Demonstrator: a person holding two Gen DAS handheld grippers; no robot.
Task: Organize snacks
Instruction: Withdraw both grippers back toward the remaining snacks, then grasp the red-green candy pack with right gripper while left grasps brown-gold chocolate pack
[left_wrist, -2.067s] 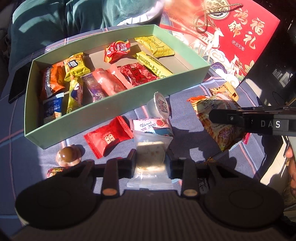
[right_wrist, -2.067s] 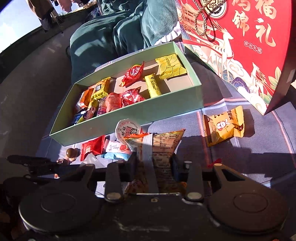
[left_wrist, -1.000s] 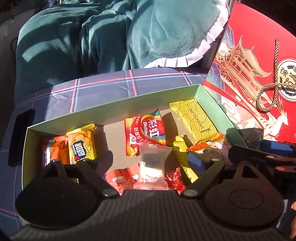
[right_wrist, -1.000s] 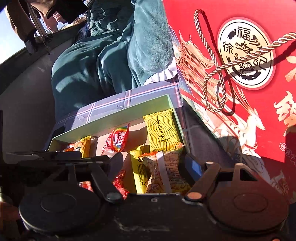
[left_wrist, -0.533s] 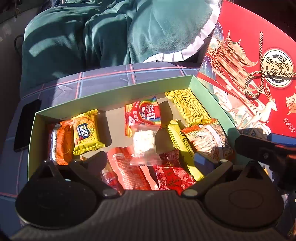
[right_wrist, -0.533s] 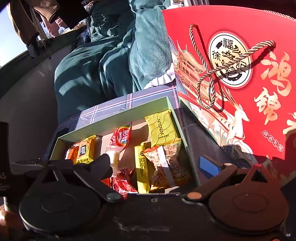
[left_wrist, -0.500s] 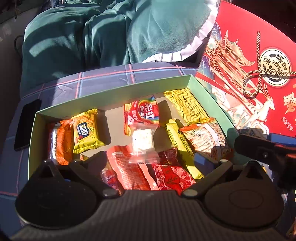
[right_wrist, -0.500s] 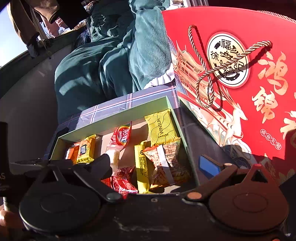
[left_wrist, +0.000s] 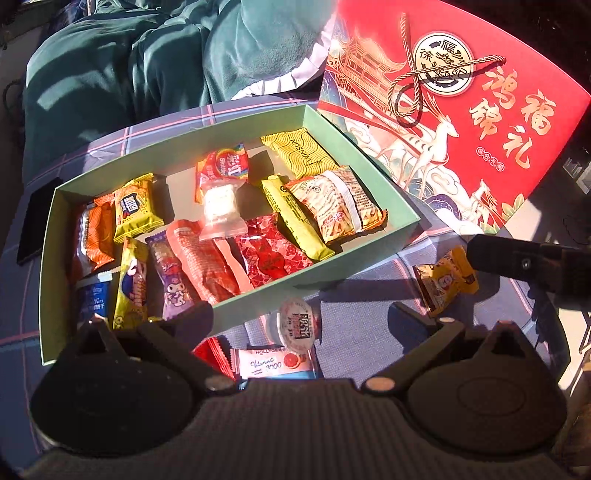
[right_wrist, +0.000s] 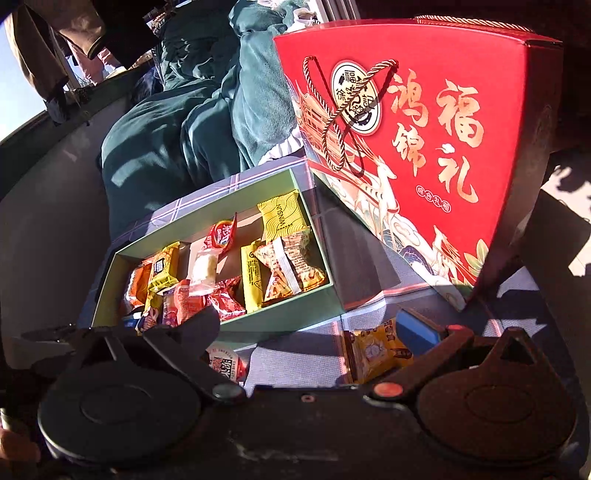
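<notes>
Since the earlier frames both grippers have let go and pulled back from the box (left_wrist: 354, 254). The clear pouch (left_wrist: 221, 206) the left gripper (left_wrist: 299, 317) carried now lies mid-box, overlapping the red Skittles pack (left_wrist: 223, 164). The tan packet (left_wrist: 336, 205) the right gripper (right_wrist: 306, 325) carried lies at the box's right end, against the yellow bar (left_wrist: 295, 218). Both sets of jaws opened over the last second; they now stand spread wide with nothing between them.

In the left view the box fills the centre, its snacks lying flat and loosely side by side, probably so more can be dropped in. Still outside, low in the frame on the plaid cloth (left_wrist: 369, 295), are a round jelly cup (left_wrist: 299, 326), a white-and-blue sachet (left_wrist: 273, 363) and a red packet (left_wrist: 214, 354), clustered just under the left gripper. A yellow packet (left_wrist: 445, 280) lies apart at the right edge, near the right gripper's dark finger. The right view shows that yellow packet (right_wrist: 376, 350) just ahead of its right jaw.

The red gift bag (right_wrist: 424, 147) stands upright behind the box, at upper right. Judging by the wide jaws and these positions, each gripper looks set up for the loose snack nearest it.
</notes>
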